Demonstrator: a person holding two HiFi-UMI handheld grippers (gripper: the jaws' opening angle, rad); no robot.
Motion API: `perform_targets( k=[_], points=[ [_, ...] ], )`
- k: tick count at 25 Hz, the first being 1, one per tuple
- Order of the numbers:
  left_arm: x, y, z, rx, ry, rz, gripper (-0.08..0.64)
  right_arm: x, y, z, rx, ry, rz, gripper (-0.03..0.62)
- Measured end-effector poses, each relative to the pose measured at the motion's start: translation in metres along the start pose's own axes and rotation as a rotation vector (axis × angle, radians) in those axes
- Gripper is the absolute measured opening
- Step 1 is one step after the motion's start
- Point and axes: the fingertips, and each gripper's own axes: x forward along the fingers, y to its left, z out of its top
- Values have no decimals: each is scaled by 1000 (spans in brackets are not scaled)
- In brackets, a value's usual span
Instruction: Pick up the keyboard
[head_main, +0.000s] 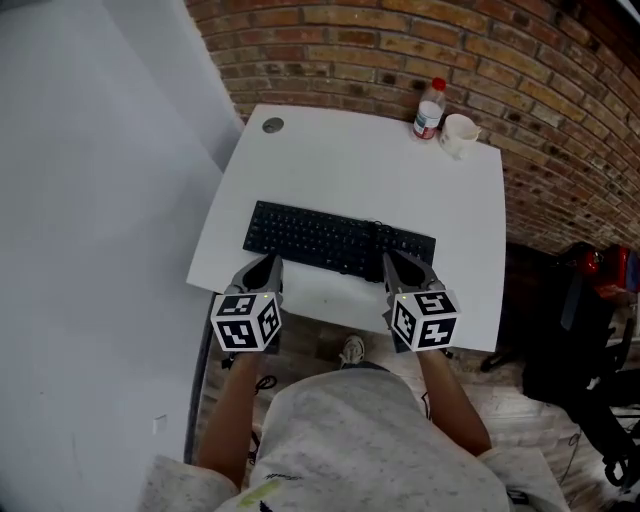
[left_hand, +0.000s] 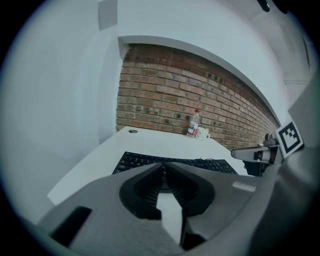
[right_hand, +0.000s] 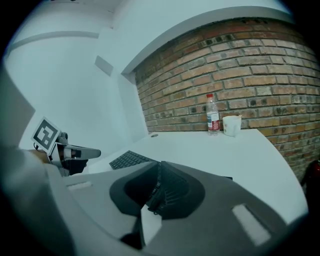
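grippers: i had the left gripper (head_main: 266, 264) and the right gripper (head_main: 397, 262) both pressed together with nothing between the jaws, each angled down at the near side of the desk.
step: i judged this to be the approach, with the pick-up not yet begun; neither gripper had a hold on anything.
next move: as i read it, both sets of jaws needed to spread first, then each had to take an end of the keyboard at its edge so it would lift level.
keyboard: the black keyboard (head_main: 338, 240) lay flat across the near half of the desk, just ahead of both tips; whether the tips touched it i could not tell.
desk: the white desk (head_main: 370, 170) was bare beyond the keyboard, with a round cable hole (head_main: 272, 125) at its far left corner.
far edge: a plastic bottle (head_main: 430, 108) and a white cup (head_main: 459, 133) stood side by side at the far right corner, well apart from the keyboard.
room: a brick wall (head_main: 420, 45) ran behind the desk, a plain white wall (head_main: 90, 200) stood to the left, and there was a wooden floor (head_main: 545, 420) below.
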Motion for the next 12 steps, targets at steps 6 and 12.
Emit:
perform_targets(
  k=[6,12],
  points=[
    [20,16,5,-12,12,41,59,6,-39,-6,11,34,-59,48],
    [44,38,7,4,48,51,141,14,-58,-11,20,64,-123,99]
  ],
)
